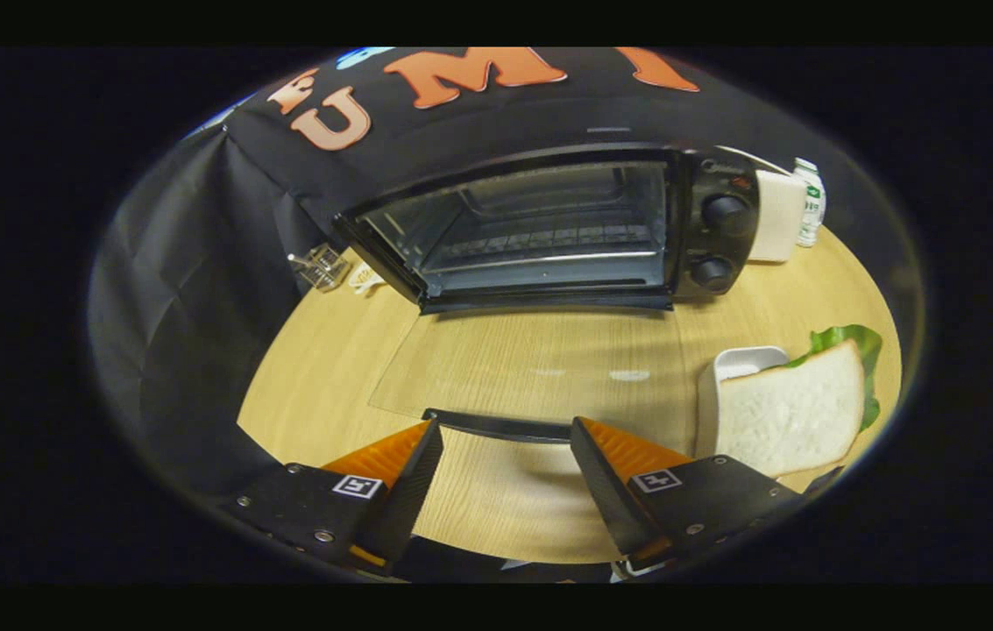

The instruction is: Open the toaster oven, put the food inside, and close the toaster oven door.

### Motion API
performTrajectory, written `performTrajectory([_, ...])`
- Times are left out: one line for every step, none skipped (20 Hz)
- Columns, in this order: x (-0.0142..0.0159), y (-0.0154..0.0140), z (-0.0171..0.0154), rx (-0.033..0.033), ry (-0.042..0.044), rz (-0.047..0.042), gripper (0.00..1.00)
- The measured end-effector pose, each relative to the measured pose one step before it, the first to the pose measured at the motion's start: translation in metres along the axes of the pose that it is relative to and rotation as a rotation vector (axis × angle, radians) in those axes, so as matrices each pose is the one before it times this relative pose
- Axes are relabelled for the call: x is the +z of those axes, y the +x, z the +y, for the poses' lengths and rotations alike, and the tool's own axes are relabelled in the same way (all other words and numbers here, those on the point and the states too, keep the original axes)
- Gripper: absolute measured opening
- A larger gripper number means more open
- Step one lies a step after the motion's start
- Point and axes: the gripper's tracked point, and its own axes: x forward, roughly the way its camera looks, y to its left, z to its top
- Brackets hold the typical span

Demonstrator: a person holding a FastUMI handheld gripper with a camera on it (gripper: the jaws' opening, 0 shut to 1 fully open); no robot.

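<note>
The black toaster oven (724, 175) stands at the back of the wooden table (321, 368), beyond my fingers. Its glass door (540, 368) is folded all the way down, flat toward me, and the wire rack inside shows bare. The door's dark handle bar (496, 427) lies just ahead of and between my fingertips. My gripper (505, 438) is open, with nothing pressed between its fingers. A sandwich (790, 412) of white bread and green lettuce leans in a white dish (737, 364) to the right of my right finger.
Two knobs (724, 212) sit on the oven's right panel. A white box (776, 215) and a small bottle (810, 202) stand right of the oven. A clear plastic item (321, 265) lies at its left, by the black cloth wall.
</note>
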Motion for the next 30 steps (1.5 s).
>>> performTrajectory([0.00527, -0.01308, -0.00761, -0.00361, -0.00475, -0.02606, 0.89])
performTrajectory([0.00808, -0.01216, -0.00963, -0.01608, -0.00972, -0.02509, 0.9])
performTrajectory([0.00878, -0.00958, -0.0129, -0.02763, -0.01096, -0.02511, 0.91])
performTrajectory([0.00845, -0.00873, -0.0143, -0.02624, -0.00983, -0.02122, 0.93])
performTrajectory([0.00489, -0.00696, -0.01497, -0.02156, -0.01292, -0.00641, 0.94])
performTrajectory([0.00049, -0.00593, -0.01668, -0.02757, -0.01696, 0.00662, 0.95])
performTrajectory([0.00277, -0.00536, -0.01831, -0.03623, -0.01334, -0.00256, 0.97])
performTrajectory([0.0032, -0.00241, -0.01885, -0.03724, -0.00828, -0.00872, 0.98])
performTrajectory([0.00292, -0.0041, -0.01847, -0.03224, -0.00009, -0.00957, 0.99])
performTrajectory([0.00198, -0.00277, -0.01477, -0.0238, 0.0052, -0.01102, 0.99])
performTrajectory([0.00184, -0.00187, -0.01318, -0.01917, 0.01108, -0.00905, 0.99])
performTrajectory([-0.00101, 0.00045, -0.01324, -0.01696, 0.012, 0.00579, 0.99])
performTrajectory([-0.00429, 0.00139, -0.01389, -0.01795, 0.0135, 0.009, 0.99])
performTrajectory([-0.00488, 0.00368, -0.0107, -0.01063, 0.01077, 0.01343, 1.0])
performTrajectory([-0.00499, 0.005, -0.00679, 0.00158, 0.01232, 0.01556, 0.99])
performTrajectory([-0.00754, 0.00678, -0.00295, 0.01004, 0.01929, 0.0297, 0.99])
performTrajectory([-0.00966, 0.00665, 0.00029, 0.02383, 0.02604, 0.032, 0.99])
performTrajectory([-0.00681, 0.00711, 0.00097, 0.02454, 0.03791, 0.0278, 0.99])
performTrajectory([-0.00577, 0.00435, 0.00055, 0.02511, 0.03251, 0.0164, 0.99])
performTrajectory([-0.00363, 0.00577, 0.00093, 0.02165, 0.03108, 0.00721, 0.99])
performTrajectory([-0.00571, 0.00429, 0.00014, 0.0242, 0.02632, 0.01414, 0.98])
performTrajectory([-0.00521, 0.00503, -0.00074, 0.02069, 0.02582, 0.02029, 0.97])
performTrajectory([-0.00507, 0.00304, -0.00119, 0.02155, 0.02354, 0.01939, 0.96])
performTrajectory([-0.0025, 0.00409, -0.00201, 0.01411, 0.02823, 0.01256, 0.92])
performTrajectory([-0.00066, 0.00219, 0.00229, 0.03181, 0.04174, 0.00947, 0.89])
performTrajectory([0.00061, 0.00193, 0.00142, 0.03347, 0.05262, 0.00863, 0.83])
performTrajectory([0.00117, -0.00119, 0.00097, 0.02506, 0.04631, -0.00146, 0.79])
performTrajectory([0.00094, -0.00128, 0.00073, 0.01737, 0.0297, -0.00345, 0.66])
performTrajectory([-0.00016, -0.00107, 0.00191, 0.0194, 0.00958, -0.00186, 0.6])
performTrajectory([0.00334, -0.00273, 0.00296, 0.01646, 0.00877, -0.0099, 0.52])
